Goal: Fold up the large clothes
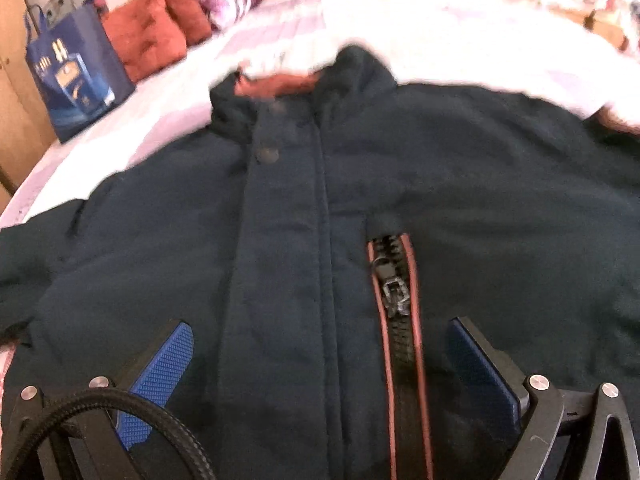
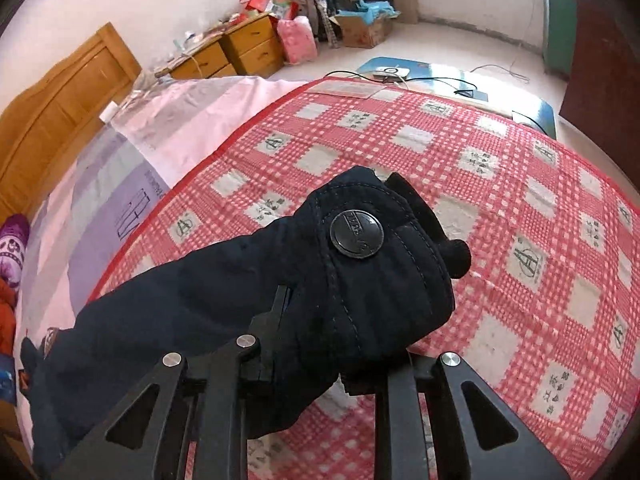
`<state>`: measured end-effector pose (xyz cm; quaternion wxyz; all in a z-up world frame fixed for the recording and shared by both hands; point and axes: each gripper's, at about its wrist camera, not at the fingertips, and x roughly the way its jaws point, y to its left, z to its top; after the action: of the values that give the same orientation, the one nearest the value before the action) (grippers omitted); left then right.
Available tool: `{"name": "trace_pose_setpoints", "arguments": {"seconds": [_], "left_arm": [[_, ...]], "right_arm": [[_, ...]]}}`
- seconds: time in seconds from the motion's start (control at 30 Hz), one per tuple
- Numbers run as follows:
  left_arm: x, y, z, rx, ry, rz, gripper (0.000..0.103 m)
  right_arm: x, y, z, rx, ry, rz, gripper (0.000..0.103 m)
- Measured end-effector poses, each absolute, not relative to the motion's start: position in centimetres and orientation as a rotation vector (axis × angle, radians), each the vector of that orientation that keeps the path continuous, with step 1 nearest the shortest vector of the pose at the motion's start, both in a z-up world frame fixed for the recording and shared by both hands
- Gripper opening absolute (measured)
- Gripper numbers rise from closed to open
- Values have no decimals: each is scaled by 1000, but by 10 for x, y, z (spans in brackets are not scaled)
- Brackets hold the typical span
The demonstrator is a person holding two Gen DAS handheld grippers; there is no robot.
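Observation:
A dark navy jacket point(image 1: 280, 220) lies front up on the bed and fills the left wrist view, blurred. Its collar shows a reddish lining, and a black zipper point(image 1: 394, 292) with red edging runs down near the middle. My left gripper point(image 1: 316, 326) hovers just above the jacket's front, open, with blue pads point(image 1: 168, 364) wide apart and nothing between them. In the right wrist view my right gripper point(image 2: 340, 332) is shut on the jacket's sleeve cuff point(image 2: 380, 292), which carries a round snap button point(image 2: 356, 234). The cuff is lifted off the mattress and hides the fingertips.
A blue shopping bag point(image 1: 76, 80) and red cushions point(image 1: 152, 36) sit at the bed's far left by the wooden headboard. A red checked mattress point(image 2: 500, 184) lies under the sleeve, with a pink sheet point(image 2: 192, 112) pushed back. Wooden drawers point(image 2: 244, 48) and boxes stand on the floor beyond.

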<state>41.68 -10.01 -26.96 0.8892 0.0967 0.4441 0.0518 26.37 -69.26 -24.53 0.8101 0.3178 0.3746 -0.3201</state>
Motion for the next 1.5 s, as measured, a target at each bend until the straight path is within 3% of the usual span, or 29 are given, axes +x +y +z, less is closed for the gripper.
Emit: {"name": "trace_pose_setpoints", "arguments": {"seconds": [0.1,0.43,0.6,0.8,1.13,1.5], "left_arm": [[423,-90,-294,130,945,108,103],[421,-76,-292,44,951,65,103],[388,-51,-264,24,906,19,103],[343,17,-258,117,901,47,103],[309,114,-286,1,933,165,103],[296,130,-296,-162,895,109,103]], "right_arm": [[266,-694,-246,633,805,-695,22],[311,-606,-156,236,677,-724,22],[355,-507,-103,0,588,-615,22],[408,-362,-79,-122,539,-388,22],[458,-96,-151,-295,619,55,22],[471,10,-249,-379,794,239,22]]}}
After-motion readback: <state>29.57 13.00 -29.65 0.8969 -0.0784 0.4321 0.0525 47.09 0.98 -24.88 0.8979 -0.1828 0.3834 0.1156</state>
